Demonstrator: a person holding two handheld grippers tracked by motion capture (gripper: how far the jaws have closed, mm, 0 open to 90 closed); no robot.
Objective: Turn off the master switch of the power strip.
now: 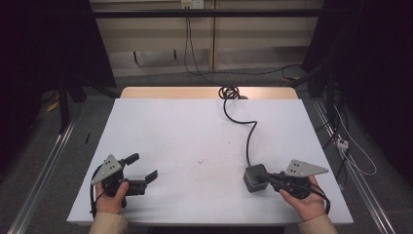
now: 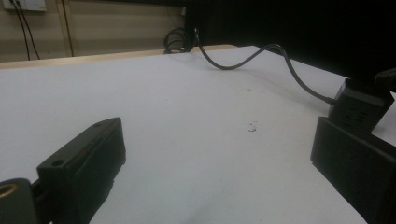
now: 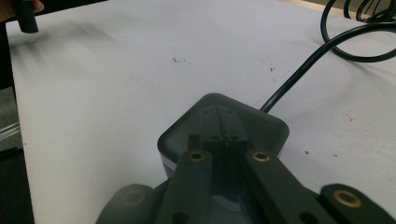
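A dark grey power cube (image 1: pixel 252 179) lies on the white table (image 1: pixel 185 126) at the front right. Its black cable (image 1: pixel 250 134) runs back to a coil (image 1: pixel 229 91) at the far edge. My right gripper (image 1: pixel 269 178) reaches the cube from the right, and in the right gripper view its jaws (image 3: pixel 218 136) stand shut, tips together over the top face of the cube (image 3: pixel 182 135). My left gripper (image 1: pixel 142 166) rests at the front left, open, with nothing between its jaws (image 2: pixel 217 135). In the left gripper view the cube (image 2: pixel 359 105) sits far to the right.
The wooden table edge (image 1: pixel 170 91) shows beyond the white sheet. Grey floor, metal rails (image 1: pixel 48 161) and loose wires (image 1: pixel 358 161) flank the table. Small dark specks (image 1: pixel 200 161) mark the sheet's middle.
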